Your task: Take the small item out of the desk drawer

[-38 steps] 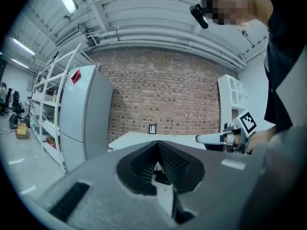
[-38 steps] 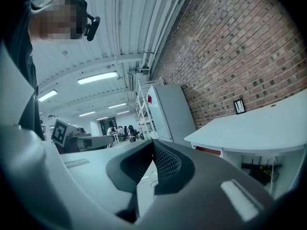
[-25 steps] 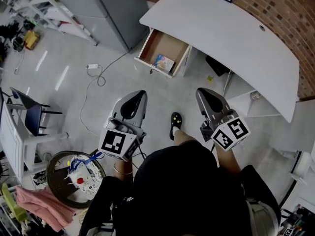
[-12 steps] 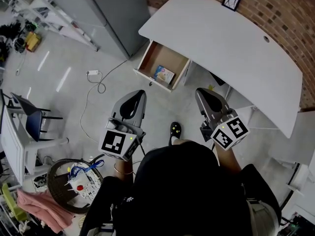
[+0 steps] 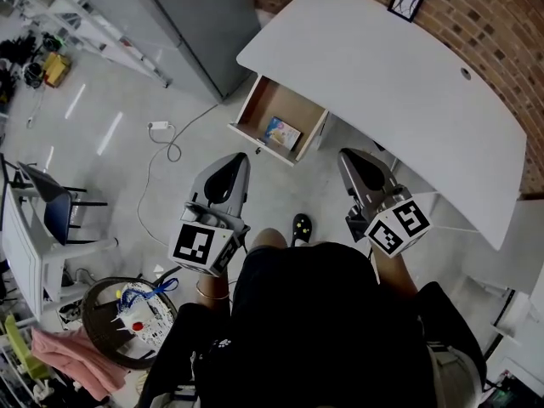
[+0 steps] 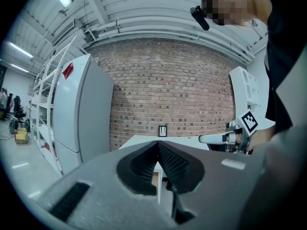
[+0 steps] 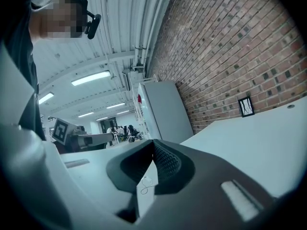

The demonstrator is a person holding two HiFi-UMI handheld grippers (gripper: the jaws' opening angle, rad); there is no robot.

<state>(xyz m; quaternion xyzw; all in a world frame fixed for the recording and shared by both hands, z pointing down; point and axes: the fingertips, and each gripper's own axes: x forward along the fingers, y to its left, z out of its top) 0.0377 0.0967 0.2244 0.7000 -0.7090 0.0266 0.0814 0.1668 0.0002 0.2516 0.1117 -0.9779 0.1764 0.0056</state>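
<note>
In the head view a white desk (image 5: 382, 66) stands against the brick wall, and its wooden drawer (image 5: 257, 96) is pulled open. A small blue and yellow item (image 5: 283, 132) lies inside it near the front. My left gripper (image 5: 240, 158) is held out short of the drawer, shut and empty. Its jaws meet in the left gripper view (image 6: 157, 143). To the right, below the desk edge, my right gripper (image 5: 348, 156) is also shut with nothing in it, as the right gripper view (image 7: 153, 142) shows. Both are apart from the drawer.
A tall grey cabinet (image 5: 195, 24) stands left of the desk. A white cable with an adapter (image 5: 161, 126) lies on the floor. At the left are a chair (image 5: 51, 198), a round basket (image 5: 127, 308) and a pink cloth (image 5: 72, 355). A framed picture (image 5: 406, 2) sits on the desk.
The person has stepped toward the desk, so the drawer sits lower and nearer in the head view. Both grippers came forward with the body and stayed shut.
</note>
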